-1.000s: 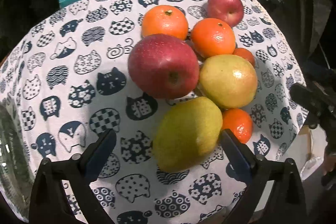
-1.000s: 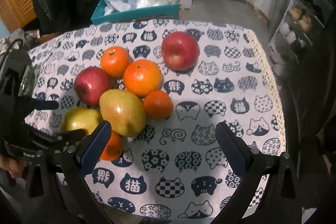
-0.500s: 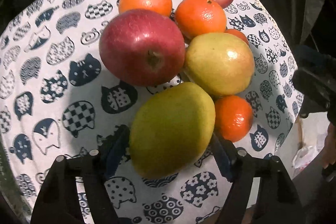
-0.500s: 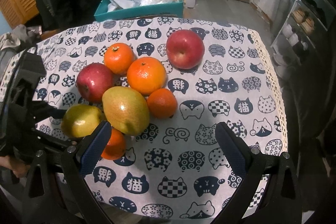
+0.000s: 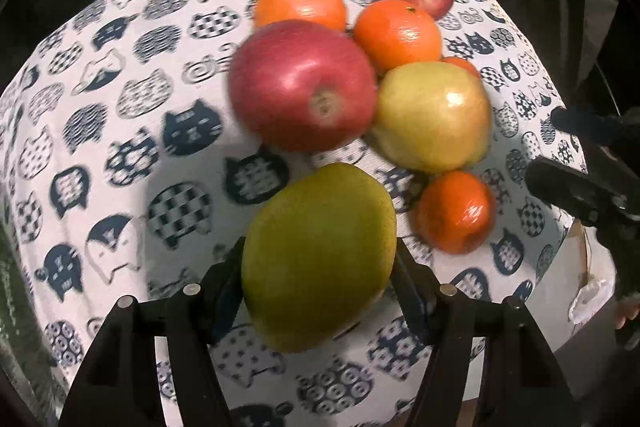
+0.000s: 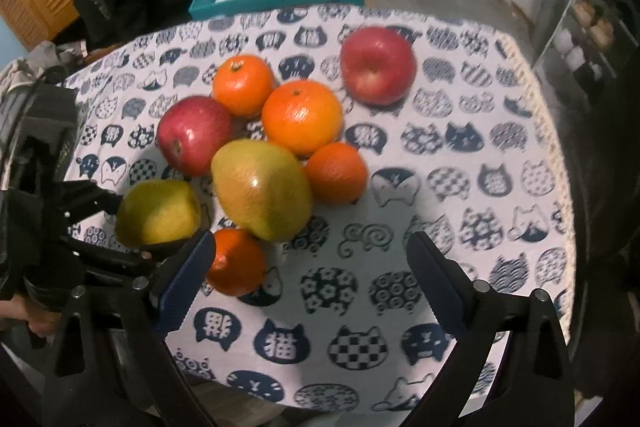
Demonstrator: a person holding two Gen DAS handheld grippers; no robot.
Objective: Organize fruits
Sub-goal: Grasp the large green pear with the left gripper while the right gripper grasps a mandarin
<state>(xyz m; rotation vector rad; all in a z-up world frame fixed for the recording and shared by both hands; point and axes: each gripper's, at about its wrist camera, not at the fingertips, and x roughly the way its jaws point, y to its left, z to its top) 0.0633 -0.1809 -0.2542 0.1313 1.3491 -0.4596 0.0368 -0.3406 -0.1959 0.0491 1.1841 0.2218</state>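
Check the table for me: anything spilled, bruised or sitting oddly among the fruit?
Nothing spilled or visibly damaged. One red apple sits apart from the cluster, toward the far side of the tablecloth. The left gripper has just closed its jaws on the green pear at the cluster's near edge. The frames are slightly blurred, so small bruises could go unseen.

Our matte black left gripper (image 5: 320, 263) with round silver screws, our black right gripper (image 6: 310, 265) with ribbed dark blue finger pads (image 6: 184, 287)

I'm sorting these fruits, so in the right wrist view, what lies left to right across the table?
Green pear → near red apple → yellow pear → small orange → far red apple.
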